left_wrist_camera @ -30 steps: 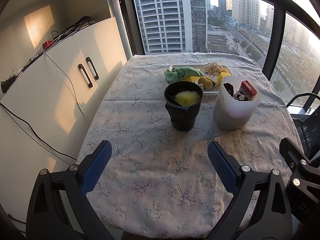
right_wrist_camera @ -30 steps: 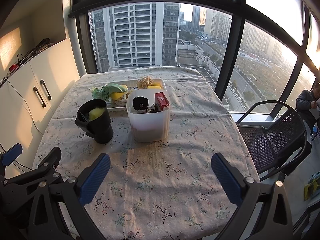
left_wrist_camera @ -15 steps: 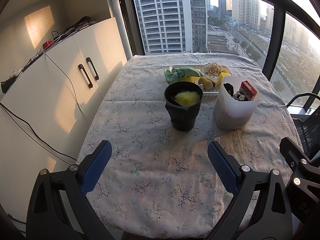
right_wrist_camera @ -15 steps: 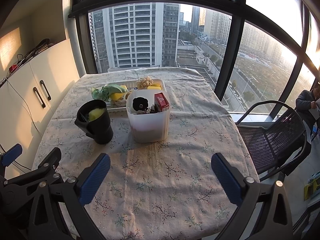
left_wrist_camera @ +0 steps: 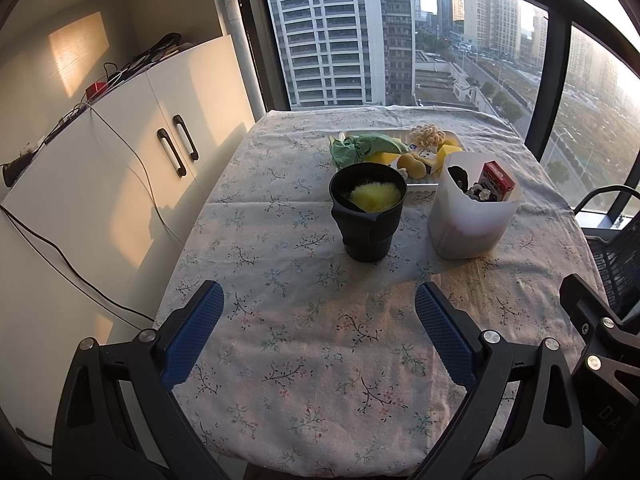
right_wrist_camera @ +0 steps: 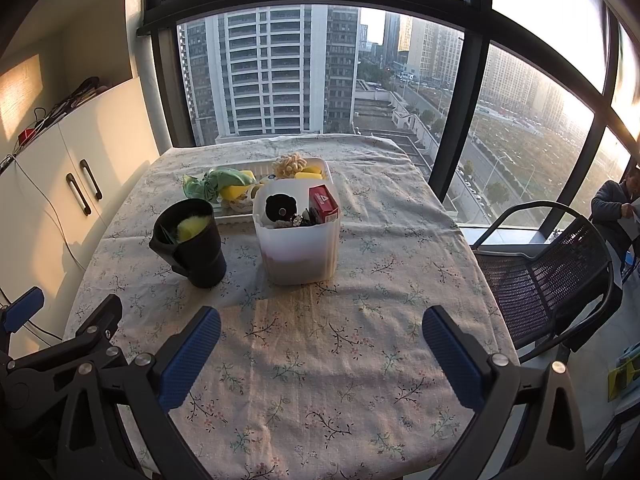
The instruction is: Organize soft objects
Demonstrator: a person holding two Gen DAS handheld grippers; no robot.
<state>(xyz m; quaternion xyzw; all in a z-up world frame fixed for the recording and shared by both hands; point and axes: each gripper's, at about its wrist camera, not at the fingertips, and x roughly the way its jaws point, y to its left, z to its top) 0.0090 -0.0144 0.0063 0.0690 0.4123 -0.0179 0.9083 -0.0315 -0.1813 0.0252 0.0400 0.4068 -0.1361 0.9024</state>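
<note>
Practically nothing has shifted over the last second: both views match the earlier ones, cup, tub and tray in the same spots. Judged from that, this is a pause, with no reach yet begun toward the soft things.

Left gripper (left_wrist_camera: pixel 316 320): jaws spread wide, empty, hovering over the near end of the table (left_wrist_camera: pixel 280 344), well short of the black cup (left_wrist_camera: pixel 367 216). Right gripper (right_wrist_camera: pixel 320 344): same, wide and empty, also short of the cup.

Black cup: dark, matte, tapering downward, with a fold or spout on its wall. Inside it, a fluffy yellow puff (left_wrist_camera: pixel 374 196), fuzzy-edged, sitting below the rim.

Just right of the cup, apart from it: white tub (left_wrist_camera: pixel 472 216), translucent plastic, rounded corners, holding a red box (left_wrist_camera: pixel 496 186) and small dark bits, hard-looking.

Behind the cup: shallow white tray (left_wrist_camera: pixel 360 134) with the remaining soft things, namely a crumpled green cloth (left_wrist_camera: pixel 360 148), yellow sponge blocks (left_wrist_camera: pixel 386 158), a looped beige scrunchie-like piece (left_wrist_camera: pixel 426 134) and a small plush toy (left_wrist_camera: pixel 416 162).

Tablecloth: thin floral cotton, wrinkled.

Likely the tray's soft pieces are left to sort; the cloth should crush easily in the jaws.
</note>
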